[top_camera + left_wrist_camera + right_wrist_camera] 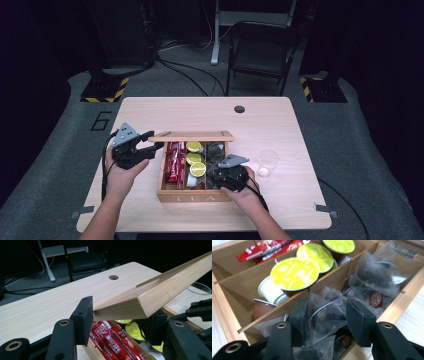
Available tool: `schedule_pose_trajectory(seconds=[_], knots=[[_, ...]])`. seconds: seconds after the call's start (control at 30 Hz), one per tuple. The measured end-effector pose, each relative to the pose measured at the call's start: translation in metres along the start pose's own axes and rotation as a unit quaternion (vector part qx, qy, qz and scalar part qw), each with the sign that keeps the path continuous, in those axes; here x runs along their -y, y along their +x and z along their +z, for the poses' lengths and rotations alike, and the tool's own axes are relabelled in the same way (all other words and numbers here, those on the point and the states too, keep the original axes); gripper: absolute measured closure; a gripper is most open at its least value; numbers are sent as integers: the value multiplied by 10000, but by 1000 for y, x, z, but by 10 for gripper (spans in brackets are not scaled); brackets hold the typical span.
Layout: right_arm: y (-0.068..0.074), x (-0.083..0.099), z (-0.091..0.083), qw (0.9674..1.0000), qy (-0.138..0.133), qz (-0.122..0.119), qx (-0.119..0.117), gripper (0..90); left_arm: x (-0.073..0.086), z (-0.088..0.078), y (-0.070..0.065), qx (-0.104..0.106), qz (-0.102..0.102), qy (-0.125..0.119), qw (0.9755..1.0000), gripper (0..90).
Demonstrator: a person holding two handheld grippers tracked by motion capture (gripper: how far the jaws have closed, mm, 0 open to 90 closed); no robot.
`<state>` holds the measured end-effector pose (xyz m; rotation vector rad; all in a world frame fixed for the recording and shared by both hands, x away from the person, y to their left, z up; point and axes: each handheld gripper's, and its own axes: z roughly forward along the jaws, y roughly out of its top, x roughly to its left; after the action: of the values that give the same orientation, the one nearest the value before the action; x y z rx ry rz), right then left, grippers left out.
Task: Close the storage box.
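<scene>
A person at a wooden table [150, 107] works a compartmented tea box [192, 196] with two hand-held grippers. At left, the left gripper [150, 145] is clamped narrow on the corner of the box's lid [150, 300], holding it raised and tilted above the contents; in the left gripper view the jaws pinch the lid's wooden edge from both sides. The lid looks stiff and light, and its smooth edge could slip under a loose grip.

Inside the box, red coffee sticks [175, 160] lie in the left compartment and yellow-topped capsules [196, 159] sit in the middle one.

At right, the right gripper [325, 312] hangs nose-down in the right compartment, its jaws half open on either side of a clear pyramid tea bag [325, 320]. The bag lies between the pads among other bags [377, 282], though whether the pads press it cannot be told. Such a sachet is likely very light, soft and crinkly, and easily crushed; a gentle pinch across its upper fold or midsection seems the safest hold.

Further right, a clear plastic cup [268, 162] stands on the table just beside the box.
</scene>
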<state>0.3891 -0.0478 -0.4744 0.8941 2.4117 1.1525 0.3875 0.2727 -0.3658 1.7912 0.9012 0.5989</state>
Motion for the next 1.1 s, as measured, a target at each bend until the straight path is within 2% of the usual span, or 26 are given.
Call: schedule_pose_trajectory(seconds=[0.07, 0.2, 0.23, 0.37, 0.43, 0.67, 0.77, 0.87, 1.1], knots=[[0, 0, 1, 9999, 40, 94, -43, 522, 0, 0, 0, -2, 10, 6, 10000, 488], [-1, -2, 1, 9999, 84, 79, -35, 570, -1, 0, 0, -1, 16, 9, 10000, 489], [-1, -2, 2, 9999, 113, 104, 23, 592, -1, 0, 0, 0, 16, 11, 10000, 489], [-2, -3, 2, 9998, 171, 75, -33, 684, -1, 0, 1, 6, 22, 24, 10000, 489], [-2, -4, 3, 9995, 248, 95, -158, 746, -1, 0, 1, 4, 21, 21, 10000, 489], [0, -4, 1, 9994, 279, 106, -154, 776, -1, 0, 0, -6, 19, 11, 10000, 489], [0, -5, -1, 9998, 153, 72, -115, 779, -1, 0, 1, 2, 23, 19, 10000, 489], [0, -7, -7, 9997, -7, 218, -147, 781, -1, 0, 1, 6, 11, 7, 10000, 489], [0, -14, -26, 9990, -365, 202, -180, 783, -1, 0, 1, 0, -15, -24, 10000, 489]])
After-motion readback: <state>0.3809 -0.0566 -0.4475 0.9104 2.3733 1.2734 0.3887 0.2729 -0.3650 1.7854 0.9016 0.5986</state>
